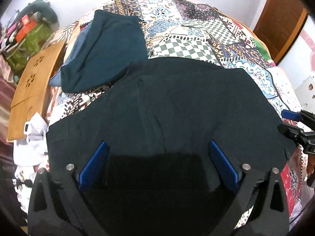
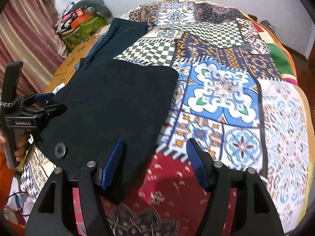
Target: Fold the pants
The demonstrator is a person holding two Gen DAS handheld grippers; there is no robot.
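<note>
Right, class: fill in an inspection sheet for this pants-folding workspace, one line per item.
Surface: patchwork bedspread, wrinkle-free where visible.
Job's things: black pants lying flat; button visible near the edge.
Clutter: folded teal garment behind; wooden board; white cloth; green box.
Grippers: left gripper open over the pants; right gripper open at the pants' edge.
Cables: thin cable at bedside.
Surroundings: curtain, door.

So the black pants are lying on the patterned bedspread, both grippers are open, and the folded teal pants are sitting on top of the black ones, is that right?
Not quite. The folded teal pants lie beside the black pants, further back on the bedspread, not on top; the left wrist view shows it. The left gripper and right gripper do have open jaws.
</note>
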